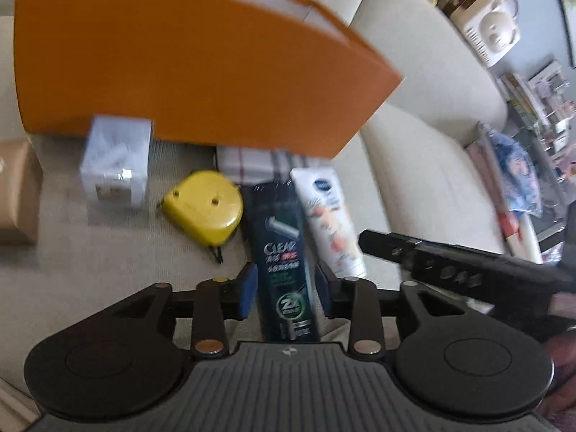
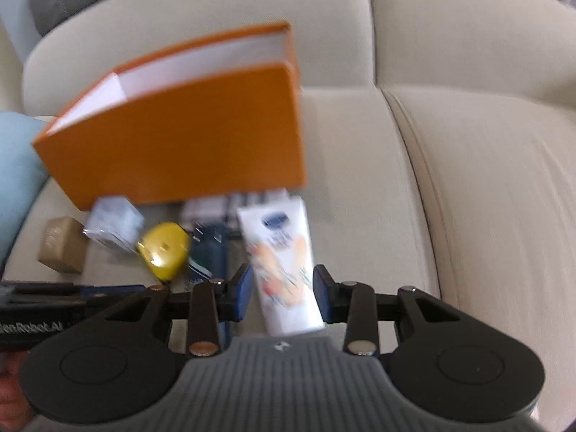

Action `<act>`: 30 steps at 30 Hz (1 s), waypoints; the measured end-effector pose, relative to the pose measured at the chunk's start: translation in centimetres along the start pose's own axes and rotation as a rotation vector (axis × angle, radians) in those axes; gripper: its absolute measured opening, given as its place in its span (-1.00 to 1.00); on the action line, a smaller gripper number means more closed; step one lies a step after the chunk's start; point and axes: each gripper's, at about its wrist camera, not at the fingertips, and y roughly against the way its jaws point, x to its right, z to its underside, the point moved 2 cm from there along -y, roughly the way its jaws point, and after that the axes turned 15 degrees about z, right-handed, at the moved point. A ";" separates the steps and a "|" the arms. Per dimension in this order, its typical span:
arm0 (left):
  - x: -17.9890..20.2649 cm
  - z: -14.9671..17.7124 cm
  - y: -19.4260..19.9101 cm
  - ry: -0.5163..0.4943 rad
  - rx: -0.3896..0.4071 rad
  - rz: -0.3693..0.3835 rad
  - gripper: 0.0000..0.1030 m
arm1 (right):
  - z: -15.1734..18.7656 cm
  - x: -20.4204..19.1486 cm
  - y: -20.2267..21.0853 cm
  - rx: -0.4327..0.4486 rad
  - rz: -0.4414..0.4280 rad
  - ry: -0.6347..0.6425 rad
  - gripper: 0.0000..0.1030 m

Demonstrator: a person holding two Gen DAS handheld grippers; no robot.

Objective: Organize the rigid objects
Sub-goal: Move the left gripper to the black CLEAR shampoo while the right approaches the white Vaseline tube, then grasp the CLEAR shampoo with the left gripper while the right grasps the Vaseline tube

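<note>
Left wrist view: blue-padded fingers point(image 1: 248, 289) of the left gripper point(image 1: 286, 288) straddle the dark shampoo bottle point(image 1: 282, 252), which lies flat on the sofa seat point(image 1: 90, 270). Slight gaps show on both sides, so the pads bracket the bottle without clamping it. White tube point(image 1: 329, 219) lies just beside the bottle on the right, yellow tape measure point(image 1: 203, 208) on the left. Orange box point(image 1: 180, 72) stands open-topped behind them; a small clear-wrapped box point(image 1: 115, 162) sits at its base.

Right wrist view: right gripper point(image 2: 282, 289) stands partly open around the white tube point(image 2: 284, 266), pads near its sides; whether they touch is blurred. Orange box point(image 2: 187, 133) stands beyond.

Judgement: each hand is lining up a pick, likely bound for the box. Centre each item between the pads, close squarely across its width, and lift straight so neighbours stay undisturbed. Keep the two grippers from colliding.
</note>
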 end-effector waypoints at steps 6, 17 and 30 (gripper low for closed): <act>-0.7 0.6 -2.6 0.055 -0.035 -0.034 -0.05 | 0.0 1.8 -1.9 -0.071 -0.057 -0.109 -0.25; -1.1 0.2 -4.4 0.097 -0.056 -0.026 -0.01 | -0.6 1.8 -4.1 -0.148 -0.089 -0.161 -0.16; -1.3 0.5 -4.8 0.112 -0.061 -0.019 -0.12 | -1.2 -0.3 -5.9 -0.161 -0.085 -0.092 0.02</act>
